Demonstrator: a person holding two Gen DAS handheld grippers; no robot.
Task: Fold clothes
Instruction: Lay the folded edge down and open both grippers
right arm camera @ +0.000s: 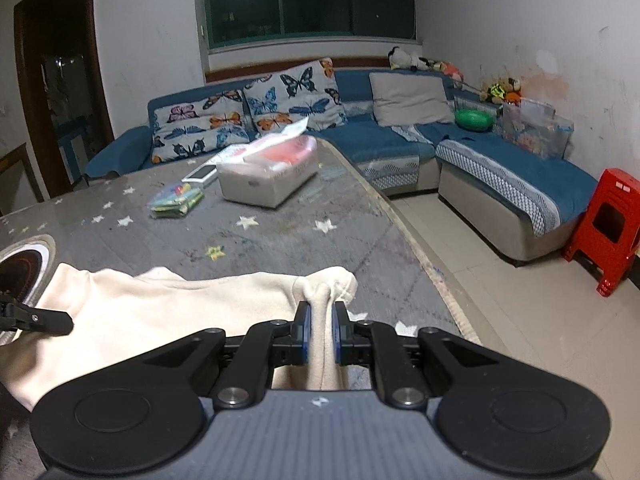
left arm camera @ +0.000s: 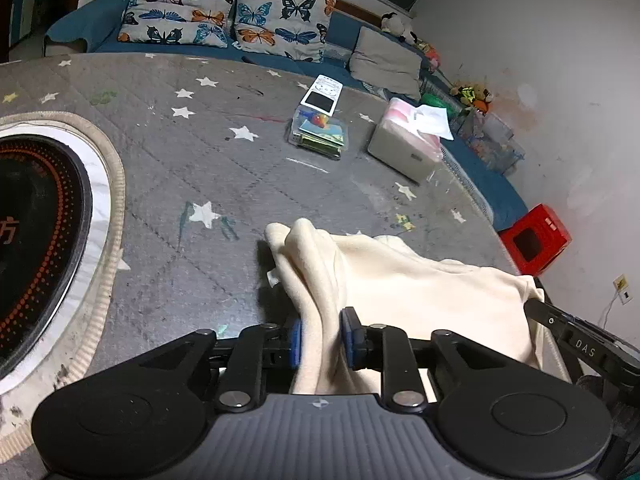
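A grey star-print table [left arm camera: 192,152] carries the cream garment [left arm camera: 400,280] at its near edge; the left gripper [left arm camera: 322,338] and right gripper [right arm camera: 320,332] each have jaws clamped on a bunched corner.

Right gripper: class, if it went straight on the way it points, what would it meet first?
Judging loosely, since depth is unclear: past the cream garment it grips, the right gripper would meet the tissue box.
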